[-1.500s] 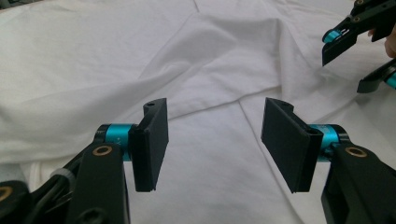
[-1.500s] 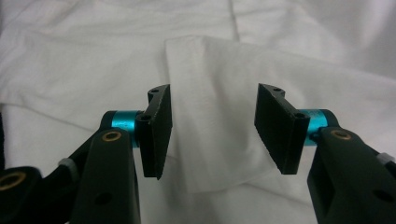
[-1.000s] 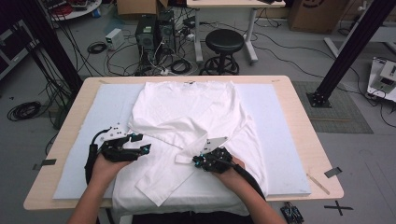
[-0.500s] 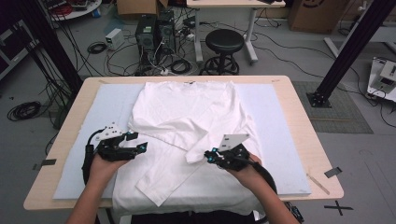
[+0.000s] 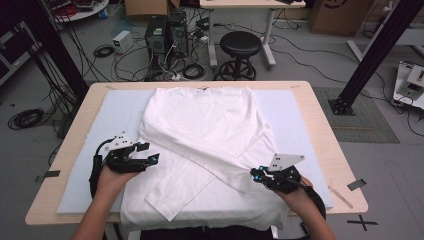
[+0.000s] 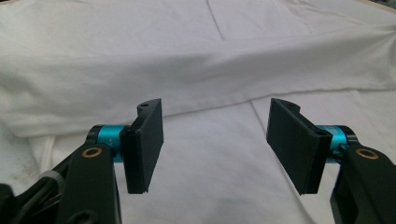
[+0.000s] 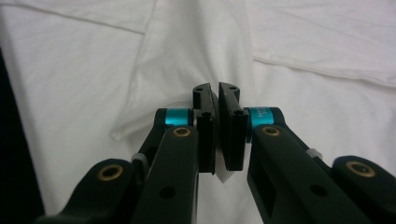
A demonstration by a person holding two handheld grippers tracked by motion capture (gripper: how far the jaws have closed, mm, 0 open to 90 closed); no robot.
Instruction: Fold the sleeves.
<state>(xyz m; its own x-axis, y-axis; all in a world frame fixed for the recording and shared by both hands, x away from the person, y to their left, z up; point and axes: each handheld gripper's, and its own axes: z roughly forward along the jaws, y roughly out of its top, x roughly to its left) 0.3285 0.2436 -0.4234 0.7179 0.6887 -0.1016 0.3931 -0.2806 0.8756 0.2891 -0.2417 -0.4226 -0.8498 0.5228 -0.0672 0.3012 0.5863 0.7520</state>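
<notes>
Across the middle of the high view, a white long-sleeved shirt (image 5: 205, 145) lies spread on the pale blue mat (image 5: 95, 150) that covers the wooden table (image 5: 327, 135), one sleeve folded diagonally over its body. At lower left of that frame the left gripper (image 5: 150, 159) sits at the shirt's edge, its jaws having just been opening, with no cloth pinched between them. At lower right the right gripper (image 5: 256, 175) is clamped on the sleeve end (image 5: 245, 182). The risk I judge from here is that pulling this sleeve sideways with only one grip drags the whole garment across the mat and undoes the fold.

Low in the left gripper view, the left gripper (image 6: 215, 147) stands wide apart above smooth white fabric (image 6: 210, 186), touching none of it. Should it close where it is, it could bunch up several layers at once and leave a crease.

Centre frame in the right gripper view, the right gripper (image 7: 217, 95) is pressed together on a thin edge of white cloth (image 7: 227, 176) that peeks out below the pads. So little material is caught that I judge a quick tug could slip it free, dropping the sleeve in a rumple.
</notes>
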